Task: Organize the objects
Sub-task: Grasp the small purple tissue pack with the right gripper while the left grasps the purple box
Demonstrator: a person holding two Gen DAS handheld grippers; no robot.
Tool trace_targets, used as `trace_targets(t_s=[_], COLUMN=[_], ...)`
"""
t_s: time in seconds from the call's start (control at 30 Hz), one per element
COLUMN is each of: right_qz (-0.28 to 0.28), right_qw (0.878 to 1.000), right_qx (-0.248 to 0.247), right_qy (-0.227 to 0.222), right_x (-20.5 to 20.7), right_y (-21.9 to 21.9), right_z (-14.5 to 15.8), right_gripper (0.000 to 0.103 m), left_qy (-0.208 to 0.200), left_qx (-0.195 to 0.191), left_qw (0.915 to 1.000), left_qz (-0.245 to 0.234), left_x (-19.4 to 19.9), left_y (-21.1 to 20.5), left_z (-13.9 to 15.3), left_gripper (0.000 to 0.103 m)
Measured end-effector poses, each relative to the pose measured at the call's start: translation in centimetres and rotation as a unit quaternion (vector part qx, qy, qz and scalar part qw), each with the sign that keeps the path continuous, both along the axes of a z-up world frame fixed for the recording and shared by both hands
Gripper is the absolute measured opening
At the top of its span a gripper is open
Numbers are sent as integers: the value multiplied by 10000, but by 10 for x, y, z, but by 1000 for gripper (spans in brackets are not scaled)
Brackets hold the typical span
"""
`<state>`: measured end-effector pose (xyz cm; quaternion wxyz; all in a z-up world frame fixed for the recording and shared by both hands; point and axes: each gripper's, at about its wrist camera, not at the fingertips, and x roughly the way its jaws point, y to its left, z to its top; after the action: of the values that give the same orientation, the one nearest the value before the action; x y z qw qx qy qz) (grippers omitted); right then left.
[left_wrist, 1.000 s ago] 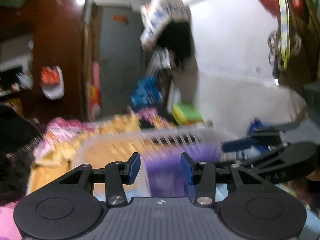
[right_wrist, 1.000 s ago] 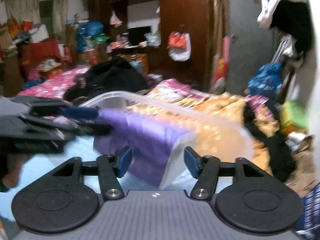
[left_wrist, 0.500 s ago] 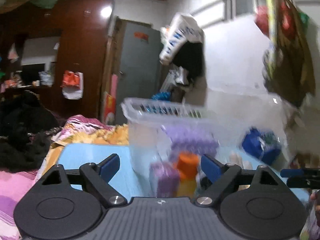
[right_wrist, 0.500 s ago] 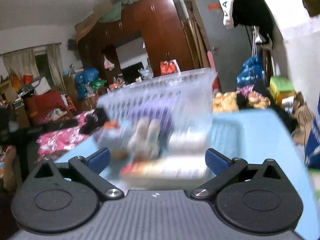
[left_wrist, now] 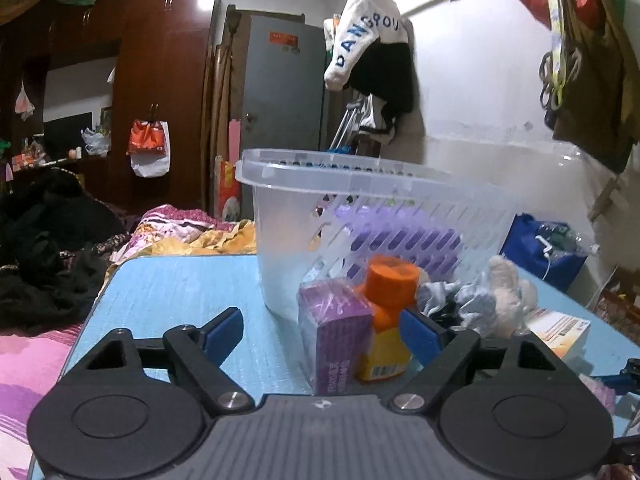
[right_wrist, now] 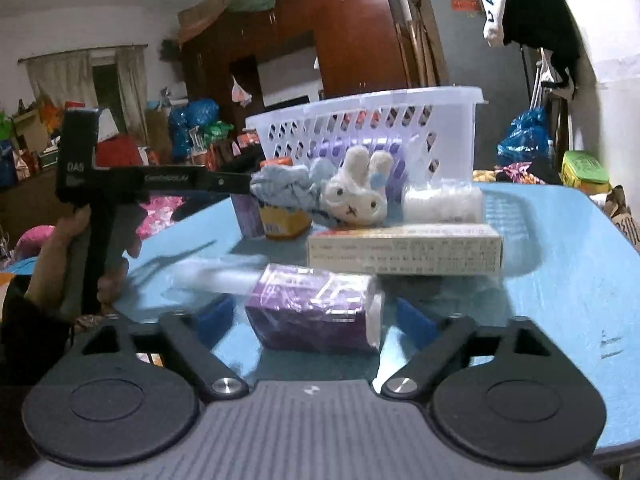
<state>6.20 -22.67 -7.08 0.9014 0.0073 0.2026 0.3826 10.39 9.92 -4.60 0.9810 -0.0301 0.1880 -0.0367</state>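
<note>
Sitting mostly undone: the clear basket (left_wrist: 360, 184) is standing on the blue table (left_wrist: 180, 288) with what looks like one purple item showing through its slotted wall, contents otherwise hard to tell, while the rest is lying loose in front of it. Still out on the table: a purple box (left_wrist: 336, 340) standing upright, an orange-capped bottle (left_wrist: 390, 312) just beside it, a grey-blue cloth (right_wrist: 288, 190), a plush bunny (right_wrist: 360, 196), a pack of white cotton (right_wrist: 442, 200), a long white carton (right_wrist: 404, 250) and a second purple pack (right_wrist: 316, 308) lying on its side nearest the right wrist camera. So, judging by this, nearly all the sorting is left. Left gripper (left_wrist: 322, 332) is pointing slightly down at the purple box and bottle, fingers spread wide and closing a little, box between them but pads not touching it, holding nothing. Right gripper (right_wrist: 316, 320) is also angling low over the table, fingers wide apart and closing, straddling the lying purple pack without pressing it. A hand (right_wrist: 72, 256) is gripping the left tool's handle at the left edge of the right wrist view, tool reaching toward the pile. Both grippers look lined up for picks, not yet gripping.
</note>
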Motion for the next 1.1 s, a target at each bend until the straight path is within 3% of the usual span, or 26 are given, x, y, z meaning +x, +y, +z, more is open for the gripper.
trace_targets(t_s=[0.1,0.27,0.33,0.83,1.1], right_qz=[13,85,89,153,163], right_qw=[10000,9999,9999,9992,9984], right_qx=[-61,-80,-67,-56,162], right_qy=[-53,-64,-58,-357,-513], right_x=[-5,-4,-4,-9,-10], right_y=[5,7,6,3,-5], right_z=[-3,-4,-4,-2,7], right_gripper=[80,77,77,75,74], left_qy=[118,346,335,465,-139], left_qx=[-186,-175,-232,-150,-93], left_qw=[9997,9990,9989,9986,9998], left_qz=[-100,-222,-223,-178,-145], left_x=[5,10,9,12,-11], left_y=[3,-1,1,-11,-11], left_z=[1,-4,-4,-6,1], left_gripper=[81,49,45,42,42])
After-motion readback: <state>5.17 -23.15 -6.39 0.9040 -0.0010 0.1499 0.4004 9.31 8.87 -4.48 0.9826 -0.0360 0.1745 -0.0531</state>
